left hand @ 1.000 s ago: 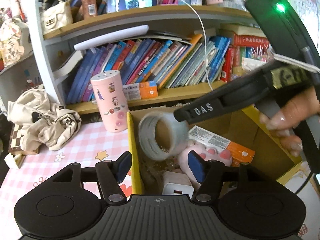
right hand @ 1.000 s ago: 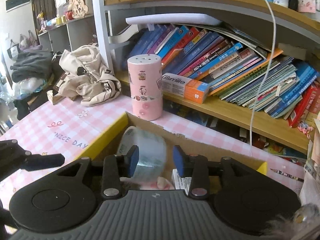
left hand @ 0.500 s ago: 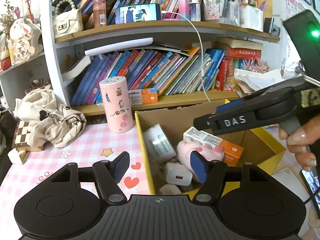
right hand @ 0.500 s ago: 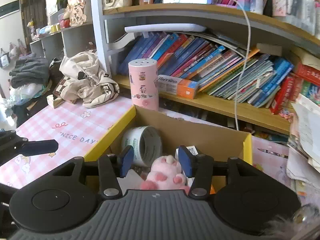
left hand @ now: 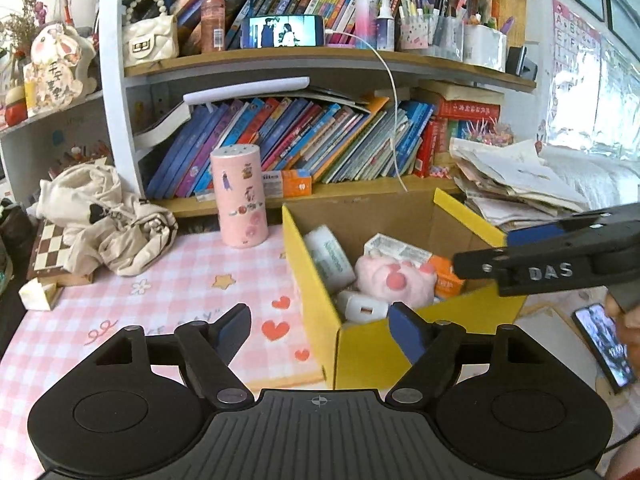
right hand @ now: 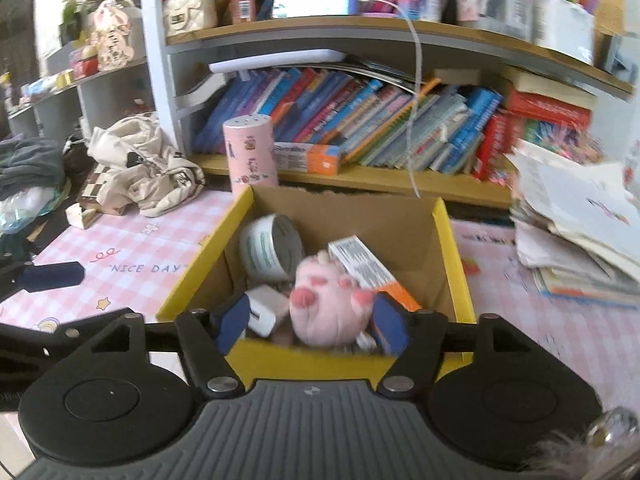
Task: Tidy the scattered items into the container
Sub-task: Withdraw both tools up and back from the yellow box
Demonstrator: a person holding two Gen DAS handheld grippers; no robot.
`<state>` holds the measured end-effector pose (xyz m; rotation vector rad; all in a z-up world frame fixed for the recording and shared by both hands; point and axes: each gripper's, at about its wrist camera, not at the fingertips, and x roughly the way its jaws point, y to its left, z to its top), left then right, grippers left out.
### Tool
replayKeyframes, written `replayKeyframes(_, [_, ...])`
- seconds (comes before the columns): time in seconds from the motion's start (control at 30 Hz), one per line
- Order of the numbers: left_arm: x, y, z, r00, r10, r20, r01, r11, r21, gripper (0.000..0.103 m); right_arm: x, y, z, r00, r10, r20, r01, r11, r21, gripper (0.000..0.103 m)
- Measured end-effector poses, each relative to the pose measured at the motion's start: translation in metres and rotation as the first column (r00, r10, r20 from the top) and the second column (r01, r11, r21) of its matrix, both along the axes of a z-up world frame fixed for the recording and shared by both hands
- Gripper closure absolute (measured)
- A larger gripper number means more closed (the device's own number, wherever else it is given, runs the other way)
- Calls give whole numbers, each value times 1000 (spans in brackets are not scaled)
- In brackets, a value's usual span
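A yellow-edged cardboard box point(left hand: 316, 280) point(right hand: 452, 240) stands on the pink checked table. In it lie a roll of tape point(left hand: 330, 258) point(right hand: 270, 250), a pink plush paw point(left hand: 394, 280) point(right hand: 326, 306), a white charger point(left hand: 362, 308) point(right hand: 264, 308) and a white-and-orange toothpaste carton point(left hand: 404, 250) point(right hand: 368, 270). My left gripper point(left hand: 320, 330) is open and empty, in front of the box's near corner. My right gripper point(right hand: 310, 326) is open and empty, above the box's near wall; it also shows in the left wrist view point(left hand: 536, 264) at the right.
A pink cylinder point(left hand: 239, 196) point(right hand: 251, 154) stands behind the box's left corner. A crumpled cream cloth point(left hand: 108, 224) and a chessboard point(left hand: 50, 250) lie at left. Bookshelves point(left hand: 320, 196) run behind. A paper stack point(right hand: 576, 216) and a phone point(left hand: 604, 340) lie at right.
Both grippers have drawn back and up from the box. The tape roll, earlier between my right gripper's fingers above the box, now lies inside it.
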<state>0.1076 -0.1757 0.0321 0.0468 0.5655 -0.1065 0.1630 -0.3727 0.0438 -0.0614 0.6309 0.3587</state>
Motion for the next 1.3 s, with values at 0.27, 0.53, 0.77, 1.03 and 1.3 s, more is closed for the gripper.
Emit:
replayKeyframes(0.27, [-24, 25, -8, 999, -12, -41, 11, 1000, -17, 20, -48, 5, -16, 990, -141, -25, 141, 990, -1, 18])
replayKeyframes(0.53, [-41, 46, -15, 998, -28, -64, 26, 999, -31, 19, -80, 19, -30, 973, -227, -37, 226, 974, -27, 15])
replayKeyframes(0.77, [-54, 60, -21, 996, -42, -83, 39, 999, -33, 18, -100, 37, -34, 966, -257, -20, 255, 966, -49, 8])
replayKeyframes(1.03, [-70, 81, -22, 997, -15, -81, 13, 999, -30, 12, -119, 65, -38, 966, -259, 0, 258, 963, -78, 0])
replayKeyframes(1.3, [-85, 100, -23, 996, 22, -87, -24, 1000, -20, 9, -135, 93, -40, 978, -206, 9, 206, 974, -95, 0])
